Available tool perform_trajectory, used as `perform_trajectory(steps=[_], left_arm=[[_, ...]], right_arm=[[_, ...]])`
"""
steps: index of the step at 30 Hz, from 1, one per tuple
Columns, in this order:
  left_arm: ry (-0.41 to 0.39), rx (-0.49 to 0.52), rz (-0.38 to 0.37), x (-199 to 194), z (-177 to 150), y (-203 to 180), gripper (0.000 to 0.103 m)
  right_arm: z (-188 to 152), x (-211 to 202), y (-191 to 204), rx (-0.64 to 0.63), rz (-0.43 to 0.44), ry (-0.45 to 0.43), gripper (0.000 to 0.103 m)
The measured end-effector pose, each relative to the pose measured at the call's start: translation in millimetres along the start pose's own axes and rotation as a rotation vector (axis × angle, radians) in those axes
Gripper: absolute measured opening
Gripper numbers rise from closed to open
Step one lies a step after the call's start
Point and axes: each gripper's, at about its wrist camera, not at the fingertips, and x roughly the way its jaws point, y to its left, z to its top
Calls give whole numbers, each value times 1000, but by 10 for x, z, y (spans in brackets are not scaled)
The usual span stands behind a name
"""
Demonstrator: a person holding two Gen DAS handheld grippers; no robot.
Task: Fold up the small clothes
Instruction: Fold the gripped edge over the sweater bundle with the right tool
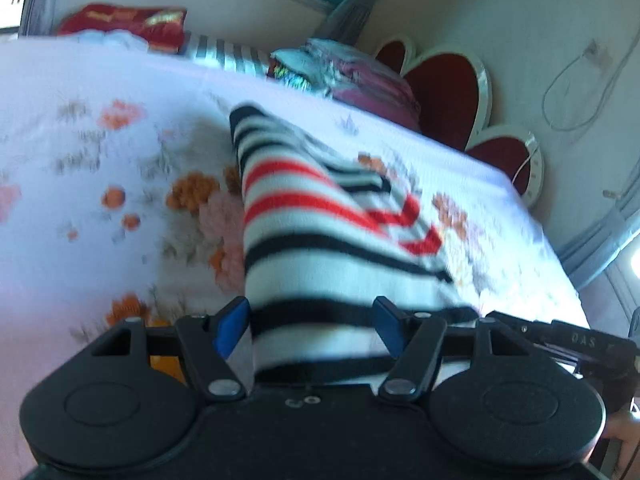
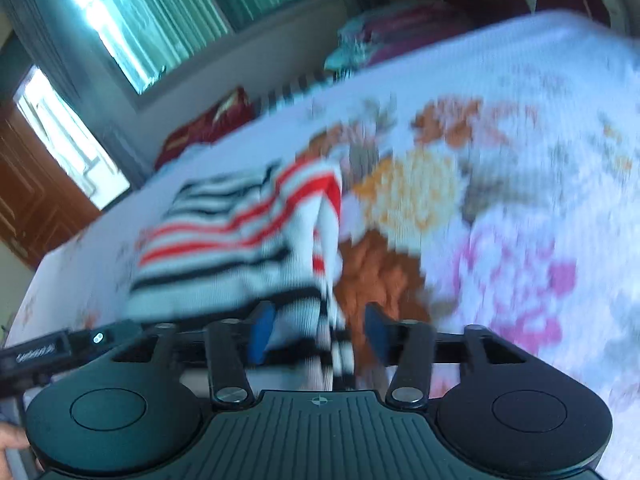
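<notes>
Jaws of the left gripper (image 1: 308, 328) stand spread, with a thick fold of the striped garment (image 1: 320, 240) filling the gap between the blue pads (image 1: 232, 328); whether the pads press the cloth cannot be told from the left wrist view. Jaws of the right gripper (image 2: 318, 334) stand apart; a hanging edge of the striped garment (image 2: 248, 232) lies between them, against the left-hand pad and clear of the other. Both views are motion-blurred.

Garment: white knit with black and red stripes, partly folded, lying on the floral bedspread (image 1: 100, 160) with its near end at the grippers. Nearer the headboard (image 1: 444, 92) than the garment, at the bedspread's far edge, sit a maroon pillow (image 1: 372, 88), a black-and-white striped cloth (image 1: 224, 56) and a red cushion (image 1: 132, 24). Beyond these, a window (image 2: 160, 20) with a green curtain.
</notes>
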Motion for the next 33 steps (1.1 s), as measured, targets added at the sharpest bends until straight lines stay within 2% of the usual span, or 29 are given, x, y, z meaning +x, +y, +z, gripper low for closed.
perform_trajectory(steps=[3,7,13,15,17,18,19,21,23,26,30,33], left_arm=[[-35,6,-5,-28,126,-21,68],[-50,-12,31,135,317,19,66],[-37,-57,54,478,542,139,63],[-34,-80,53,579,578,191,62],[-31,-96,53,685,605,234,60],[-23,-96,56,737,604,250,59],[-15,-97,58,783,591,265,59],[-9,-98,65,857,533,305,60],[-13,-100,51,895,478,330,62],[-12,-111,58,906,477,350,66],[-39,-74,76,820,571,274,62],[-52,-98,79,873,678,289,62]], right_arm=[[200,146,-4,9,-7,-11,51],[455,439,-9,60,10,-9,51],[771,974,29,97,27,40,51],[827,1126,36,87,-1,52,51],[829,1237,34,83,-27,55,40],[817,1257,37,84,-24,51,27],[798,1253,57,75,-36,34,23],[730,1238,140,-25,-119,-21,14],[634,1352,128,-99,-185,-24,14],[612,1370,85,-94,-174,-30,15],[710,1234,75,-52,-136,-60,15],[814,1162,193,-66,-129,-105,15]])
